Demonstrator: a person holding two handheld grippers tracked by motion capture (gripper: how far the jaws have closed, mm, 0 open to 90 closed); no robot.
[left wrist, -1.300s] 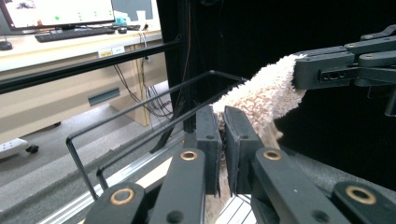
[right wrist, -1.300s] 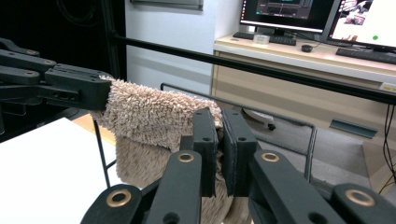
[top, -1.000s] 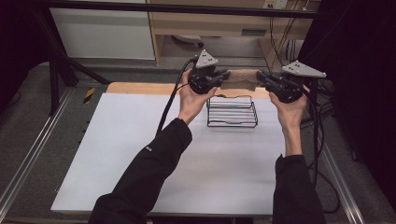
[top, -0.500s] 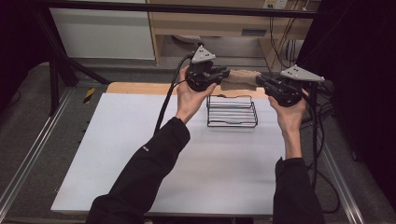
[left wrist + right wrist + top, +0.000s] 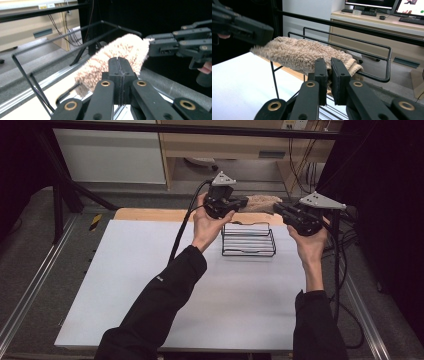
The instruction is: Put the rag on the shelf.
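A fuzzy beige cloth (image 5: 261, 202) hangs stretched between my two grippers, above the far side of a black wire rack (image 5: 248, 240). My left gripper (image 5: 243, 203) is shut on the cloth's left end, and its jaws have just closed further on it. In the left gripper view the jaws (image 5: 119, 62) are pressed tight together with the cloth (image 5: 120, 52) running away beyond them. My right gripper (image 5: 278, 209) is shut on the other end. In the right gripper view the cloth's (image 5: 302, 53) folded edge sits pinched between the jaws (image 5: 329, 68).
The rack stands at the back of a white table top (image 5: 150, 270), with a wooden strip (image 5: 150, 214) along the far edge. Rack wires (image 5: 362, 47) run just under and behind the cloth. A dark metal frame bar (image 5: 200, 129) crosses behind the table.
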